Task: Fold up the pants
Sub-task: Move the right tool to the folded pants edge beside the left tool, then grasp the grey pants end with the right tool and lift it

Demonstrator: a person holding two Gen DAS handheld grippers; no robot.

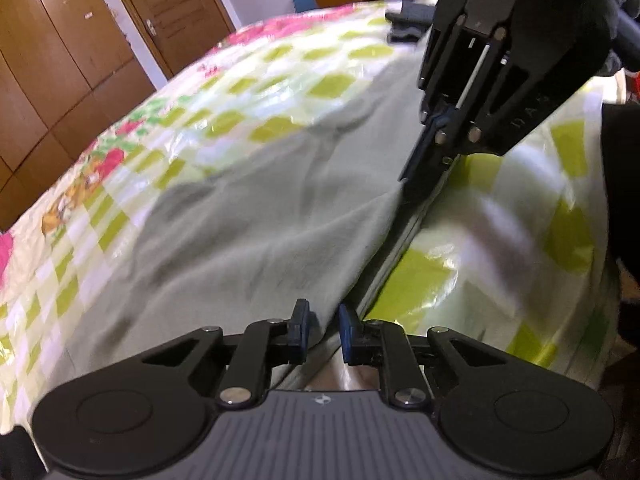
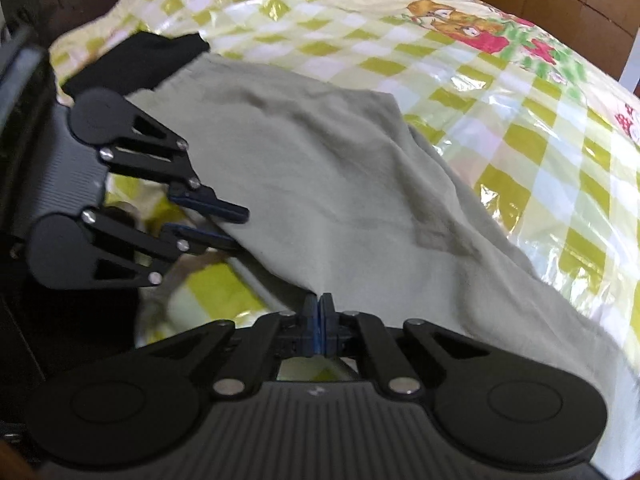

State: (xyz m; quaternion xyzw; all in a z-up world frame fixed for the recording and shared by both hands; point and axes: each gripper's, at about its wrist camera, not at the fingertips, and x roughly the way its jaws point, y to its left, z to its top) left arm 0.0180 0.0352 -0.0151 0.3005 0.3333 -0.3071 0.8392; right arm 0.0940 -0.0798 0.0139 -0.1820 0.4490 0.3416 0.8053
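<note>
Pale grey-green pants [image 1: 260,216] lie spread on the bed and also show in the right wrist view [image 2: 320,184]. My left gripper [image 1: 324,330] is open, its blue pads either side of the pants' raised near edge; it also shows in the right wrist view [image 2: 224,226], jaws apart around that edge. My right gripper [image 2: 319,320] is shut on the pants' edge and lifts it slightly. It also shows in the left wrist view [image 1: 424,164], pinching the same edge farther along.
The bed has a shiny yellow-green checked cover [image 1: 500,216] with pink cartoon prints [image 2: 472,28]. A black cloth [image 2: 140,60] lies by the pants' far end. Dark folded clothes [image 1: 408,20] sit at the bed's far side. Brown wardrobe doors [image 1: 60,60] stand beyond.
</note>
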